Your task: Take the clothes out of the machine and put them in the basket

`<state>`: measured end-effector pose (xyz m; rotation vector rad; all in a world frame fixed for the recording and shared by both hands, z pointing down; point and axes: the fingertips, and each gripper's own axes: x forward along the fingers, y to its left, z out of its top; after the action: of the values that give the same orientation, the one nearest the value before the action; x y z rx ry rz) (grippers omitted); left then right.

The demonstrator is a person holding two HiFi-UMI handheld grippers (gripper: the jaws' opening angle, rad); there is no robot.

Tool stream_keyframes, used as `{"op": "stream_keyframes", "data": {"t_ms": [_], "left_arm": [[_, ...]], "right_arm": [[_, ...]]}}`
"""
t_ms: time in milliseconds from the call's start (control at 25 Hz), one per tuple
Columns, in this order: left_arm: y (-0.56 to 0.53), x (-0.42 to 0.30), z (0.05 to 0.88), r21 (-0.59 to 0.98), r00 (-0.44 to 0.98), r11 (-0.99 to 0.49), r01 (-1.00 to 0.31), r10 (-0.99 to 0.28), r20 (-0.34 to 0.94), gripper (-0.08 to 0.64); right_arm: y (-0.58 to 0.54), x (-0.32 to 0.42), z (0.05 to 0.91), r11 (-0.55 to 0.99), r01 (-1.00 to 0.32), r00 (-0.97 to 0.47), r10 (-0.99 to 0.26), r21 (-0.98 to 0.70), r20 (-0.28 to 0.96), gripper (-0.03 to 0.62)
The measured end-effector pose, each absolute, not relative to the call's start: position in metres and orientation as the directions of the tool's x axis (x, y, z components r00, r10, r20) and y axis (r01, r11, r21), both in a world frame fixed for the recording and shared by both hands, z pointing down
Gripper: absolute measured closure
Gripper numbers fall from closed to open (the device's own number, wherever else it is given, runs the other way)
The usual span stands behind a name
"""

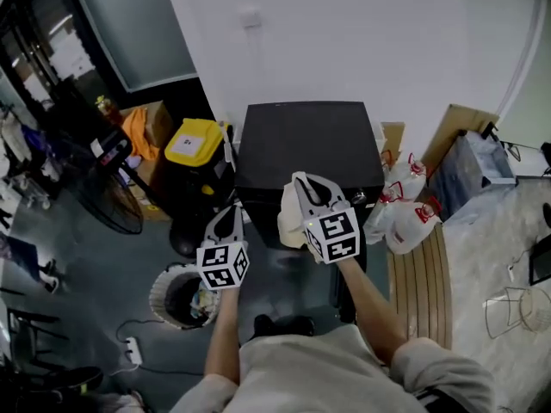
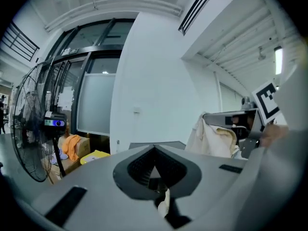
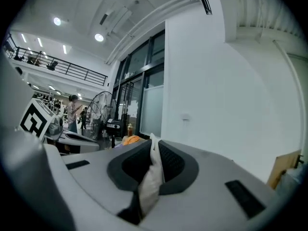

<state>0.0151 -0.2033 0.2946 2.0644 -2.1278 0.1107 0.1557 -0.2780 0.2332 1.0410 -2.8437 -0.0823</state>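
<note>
Cream garment [image 1: 288, 218], likely soft and light, is hanging at frame centre, pinched by the right gripper [image 1: 308, 185]. Left gripper [image 1: 231, 215] is squeezing a cream scrap [image 2: 163, 205]. Bunched folds are probably offering the surest hold.

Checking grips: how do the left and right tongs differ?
The right tongs pinch a cream cloth that hangs beside them; the left tongs show only a pale scrap low between them. Seen from the head, the right overlap the black machine; the left sit beside its corner. Both are shut.
</note>
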Motion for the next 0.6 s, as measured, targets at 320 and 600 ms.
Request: {"op": "stream_keyframes", "data": {"t_ms": [320,600], "left_arm": [[-0.142,-0.064,0.291,0.072,-0.182,0.197,-0.978,-0.969,0.169,0.541],[-0.043,-0.18,0.299,0.102,-0.352,0.372,-0.923,-0.92,0.169,0.541]], "right_arm": [[-0.229,0.053,0.211,0.871,-0.479,-0.872,-0.486,0.109,0.054,0.548],[-0.15,-0.075,0.201,0.946,-0.311,-0.949,-0.315,0.095,0.031,0.548]]}}
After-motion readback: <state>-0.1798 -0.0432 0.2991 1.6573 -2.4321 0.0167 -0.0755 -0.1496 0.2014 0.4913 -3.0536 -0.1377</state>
